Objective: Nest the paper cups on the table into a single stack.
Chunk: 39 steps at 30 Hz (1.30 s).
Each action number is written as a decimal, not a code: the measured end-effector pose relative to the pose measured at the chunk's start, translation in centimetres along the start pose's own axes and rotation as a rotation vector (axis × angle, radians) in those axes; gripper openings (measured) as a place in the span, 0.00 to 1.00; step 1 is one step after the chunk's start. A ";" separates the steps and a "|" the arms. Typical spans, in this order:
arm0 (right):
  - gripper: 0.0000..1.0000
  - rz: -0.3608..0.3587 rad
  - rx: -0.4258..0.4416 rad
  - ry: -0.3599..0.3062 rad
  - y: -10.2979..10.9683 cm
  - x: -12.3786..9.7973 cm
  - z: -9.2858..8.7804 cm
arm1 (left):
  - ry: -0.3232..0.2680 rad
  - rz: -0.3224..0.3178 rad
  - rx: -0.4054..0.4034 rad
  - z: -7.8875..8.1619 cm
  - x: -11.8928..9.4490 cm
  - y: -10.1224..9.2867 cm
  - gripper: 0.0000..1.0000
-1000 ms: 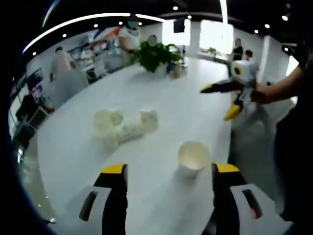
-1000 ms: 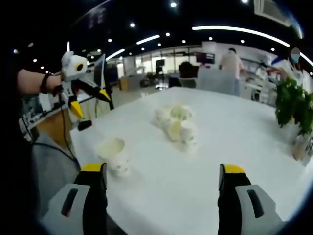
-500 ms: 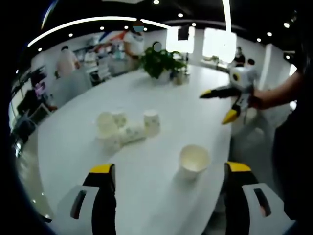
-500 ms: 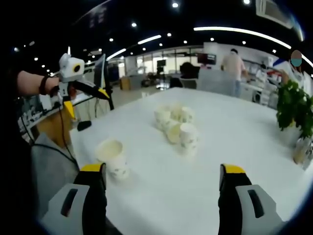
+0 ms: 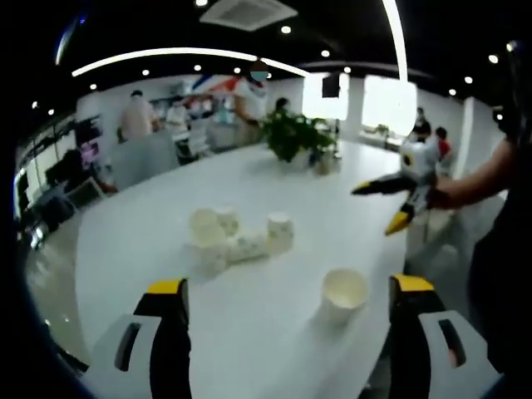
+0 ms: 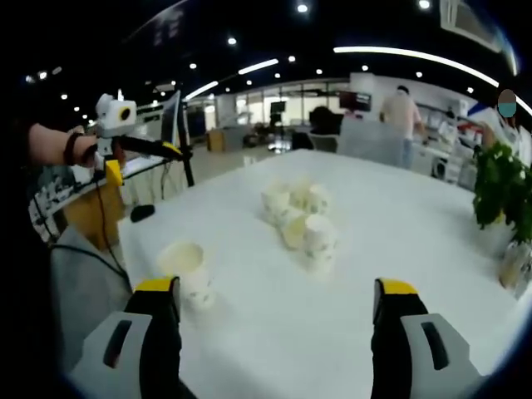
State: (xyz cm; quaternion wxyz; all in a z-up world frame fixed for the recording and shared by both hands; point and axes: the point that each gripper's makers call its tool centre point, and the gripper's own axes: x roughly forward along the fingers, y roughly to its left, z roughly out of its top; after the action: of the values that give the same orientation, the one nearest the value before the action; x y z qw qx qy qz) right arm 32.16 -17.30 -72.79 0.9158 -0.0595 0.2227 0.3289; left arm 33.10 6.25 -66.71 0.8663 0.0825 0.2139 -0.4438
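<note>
White paper, faint print on the sides. One lone cup [image 5: 345,293] stands upright, mouth up, near the surface's close edge; in the right gripper view it [image 6: 186,272] sits just ahead of my own left-hand jaw. Well apart from it, toward the middle of the surface, a cluster of cups [image 5: 235,237]: one upright at its end, others tipped or lying against each other. Same cluster [image 6: 298,218] in the right gripper view. Count uncertain, too blurred; four or five by my guess.

White surface [image 5: 158,241], long and rounded, bare around the cups. Potted plant [image 5: 293,135] at the far end. People stand beyond, in an open office with strip lights.

My left gripper [image 5: 288,303]: jaws wide, nothing between them, held above the surface. My right gripper [image 6: 277,307]: jaws wide too, empty, and it [image 5: 399,204] shows in the left gripper view, off beyond the lone cup, held in the air.

Step in hand, as I judge it: approach, nothing nested yet. Next move likely calls for closing on the lone cup by its wall, lightly, since thin paper crushes, then carrying it to the cluster. The lying cups will need righting or a mouth-aligned entry.
</note>
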 end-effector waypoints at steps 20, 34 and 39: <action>0.91 -0.011 -0.040 -0.006 -3.8 4.2 2.2 | -0.030 0.058 0.013 -0.4 -1.5 1.4 1.00; 0.86 0.013 -0.037 0.049 -6.3 9.6 1.6 | -0.014 0.061 -0.007 -1.3 -1.1 1.6 1.00; 0.80 0.027 -0.047 0.076 -6.7 11.5 0.9 | -0.015 0.090 -0.015 -1.6 -1.3 2.2 1.00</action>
State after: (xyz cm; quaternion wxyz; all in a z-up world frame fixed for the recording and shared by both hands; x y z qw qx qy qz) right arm 44.57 -15.70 -77.35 0.9005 -0.0908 0.2504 0.3438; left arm 33.68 9.06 -67.66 0.8875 0.0822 0.2069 -0.4035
